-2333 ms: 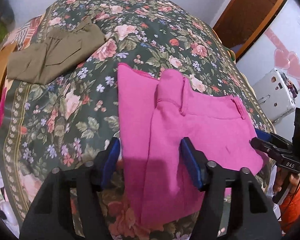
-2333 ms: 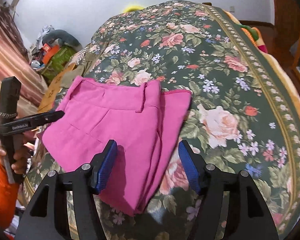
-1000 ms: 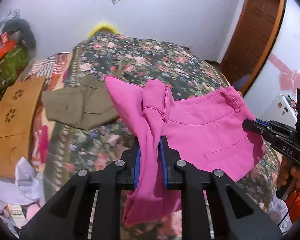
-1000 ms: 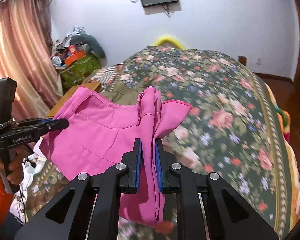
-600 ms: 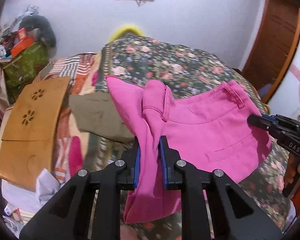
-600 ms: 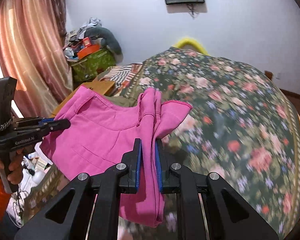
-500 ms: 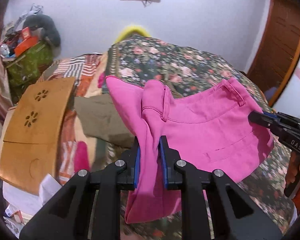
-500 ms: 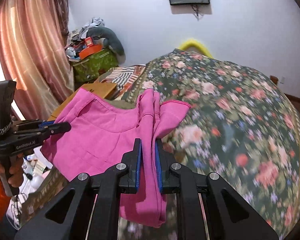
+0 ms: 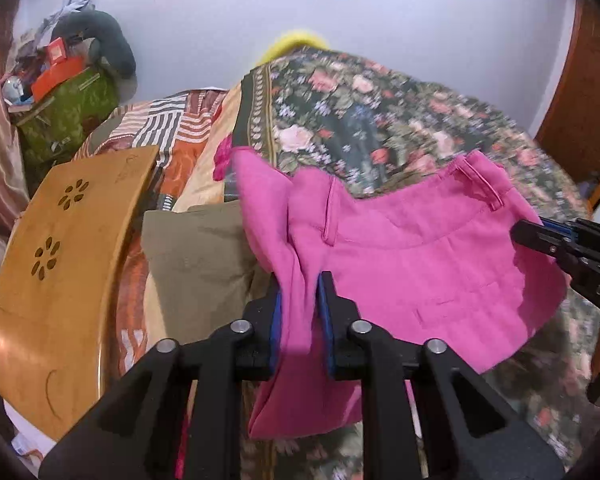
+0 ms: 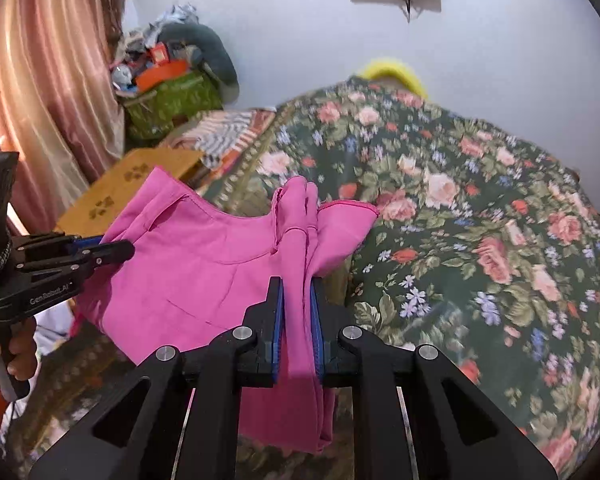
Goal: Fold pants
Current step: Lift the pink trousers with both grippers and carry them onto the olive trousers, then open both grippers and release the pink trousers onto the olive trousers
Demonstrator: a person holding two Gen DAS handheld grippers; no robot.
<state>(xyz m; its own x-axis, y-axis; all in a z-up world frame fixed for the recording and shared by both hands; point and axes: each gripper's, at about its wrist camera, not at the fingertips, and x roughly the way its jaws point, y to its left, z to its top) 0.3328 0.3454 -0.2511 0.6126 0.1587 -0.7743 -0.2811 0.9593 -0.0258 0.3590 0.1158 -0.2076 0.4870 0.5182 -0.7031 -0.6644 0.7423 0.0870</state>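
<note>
Both claws angled down over the bed point(image 10: 480, 208). Left claw point(image 9: 299, 316) clamped tight on a bunched fold of the pink pants point(image 9: 420, 264), blue pads point(image 9: 277, 320) pressing cloth on both sides. Right claw point(image 10: 297, 316) likewise closed on the other gathered edge. Pants hang slack between the two, lifted off the floral bedspread; matte woven fabric, waistband and belt loop point(image 9: 482, 184) uppermost. Folded olive garment point(image 9: 196, 248) lies on the bed, beside a curved wooden board point(image 9: 60, 264).
</note>
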